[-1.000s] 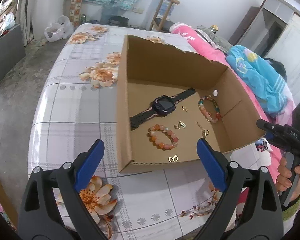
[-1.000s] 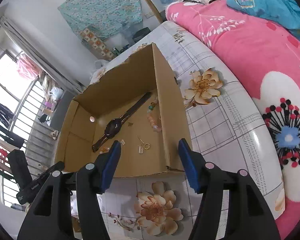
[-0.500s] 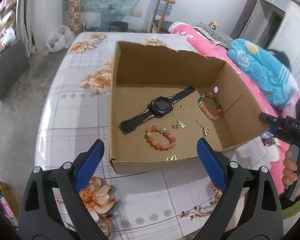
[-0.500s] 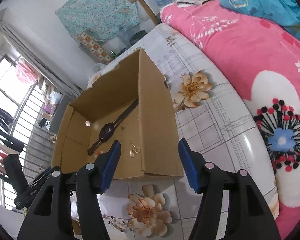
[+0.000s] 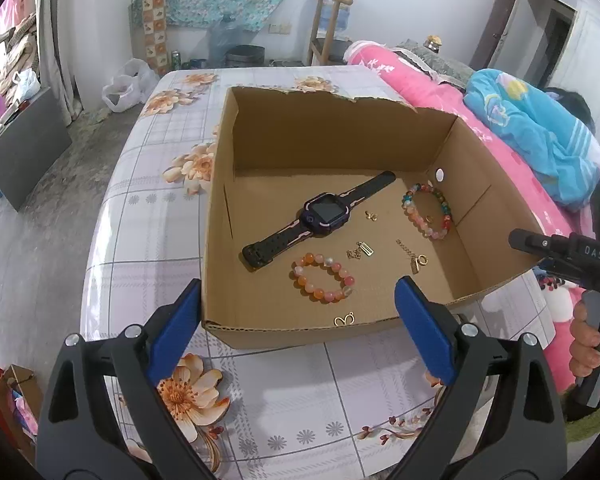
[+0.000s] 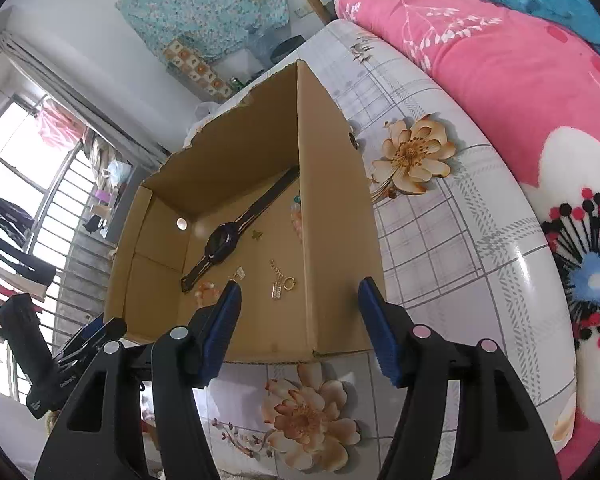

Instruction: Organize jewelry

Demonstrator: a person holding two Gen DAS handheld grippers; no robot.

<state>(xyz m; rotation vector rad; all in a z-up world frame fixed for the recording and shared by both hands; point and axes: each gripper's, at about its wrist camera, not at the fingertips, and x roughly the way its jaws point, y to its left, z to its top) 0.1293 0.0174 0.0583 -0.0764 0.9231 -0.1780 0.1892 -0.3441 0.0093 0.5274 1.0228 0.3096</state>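
Two grippers: left gripper (image 5: pixel 296 304) and right gripper (image 6: pixel 300 308) are both hovering spread wide, gripping nothing, near the cardboard box (image 5: pixel 340 136).
Box contents: black watch (image 5: pixel 320 218), orange bead bracelet (image 5: pixel 324 278), multicoloured bracelet (image 5: pixel 426 216) and small gold charms (image 5: pixel 360 249) are lying on its floor.
Box position: sitting on the floral tablecloth (image 5: pixel 148 200).

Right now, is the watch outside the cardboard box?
No. The watch lies flat on the floor of the cardboard box, beside two bead bracelets.
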